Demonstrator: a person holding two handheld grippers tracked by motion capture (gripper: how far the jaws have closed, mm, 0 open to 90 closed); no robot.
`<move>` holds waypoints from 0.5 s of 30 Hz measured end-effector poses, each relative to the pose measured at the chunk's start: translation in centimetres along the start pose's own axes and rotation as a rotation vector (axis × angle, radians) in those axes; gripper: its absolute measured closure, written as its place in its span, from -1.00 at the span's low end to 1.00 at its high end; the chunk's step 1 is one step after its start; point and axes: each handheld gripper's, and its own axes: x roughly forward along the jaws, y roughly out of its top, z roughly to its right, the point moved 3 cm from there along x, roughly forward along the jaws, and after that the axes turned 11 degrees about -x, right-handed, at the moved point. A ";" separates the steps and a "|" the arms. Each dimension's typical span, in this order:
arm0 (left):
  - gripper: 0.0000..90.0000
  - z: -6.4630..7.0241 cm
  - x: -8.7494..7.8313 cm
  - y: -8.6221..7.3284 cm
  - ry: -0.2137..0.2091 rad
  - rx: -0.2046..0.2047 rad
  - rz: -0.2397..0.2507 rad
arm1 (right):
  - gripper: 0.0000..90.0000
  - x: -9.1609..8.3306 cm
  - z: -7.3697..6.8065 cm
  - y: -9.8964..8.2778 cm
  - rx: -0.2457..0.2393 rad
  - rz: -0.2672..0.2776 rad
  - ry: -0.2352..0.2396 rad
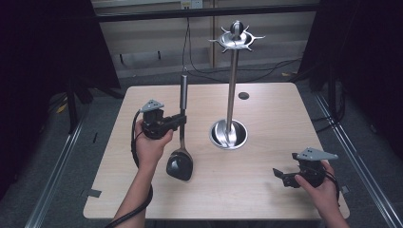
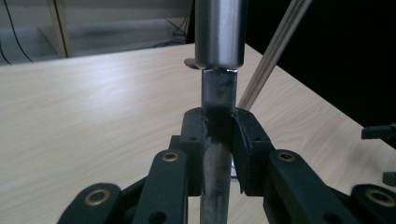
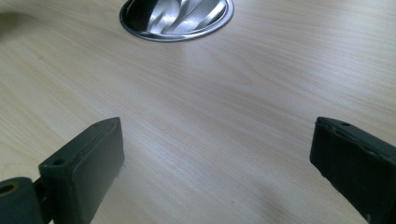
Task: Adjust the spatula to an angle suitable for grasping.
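Lifting the ladle [image 1: 181,142] upright left of the utensil stand [image 1: 230,95], left gripper [image 1: 179,119] clamped on its neck should stay tight; right gripper [image 1: 280,175] rests agape on the surface [image 1: 266,109].

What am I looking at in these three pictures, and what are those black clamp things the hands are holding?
A person sits at a wooden table with a hand-held two-jaw gripper in each hand. The high view looks down from above; the other two pictures come from cameras riding on each gripper, looking along its jaws. The left gripper is clamped on the metal shaft of a ladle, held upright, its black bowl low over the table; the left gripper view shows that shaft between the jaws. The right gripper is open and empty, near the table's right edge. In the middle stands a metal utensil stand with hooks on top.
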 end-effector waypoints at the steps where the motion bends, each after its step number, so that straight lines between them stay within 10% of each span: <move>1: 0.68 0.2 -0.1 0.1 0.004 0.005 0.010 | -0.94 0.0 0.0 0.0 0.002 0.001 0.002; 15: 0.70 2.3 -1.2 1.0 -0.036 0.053 0.094 | -0.94 0.0 -0.1 0.1 0.005 0.011 0.004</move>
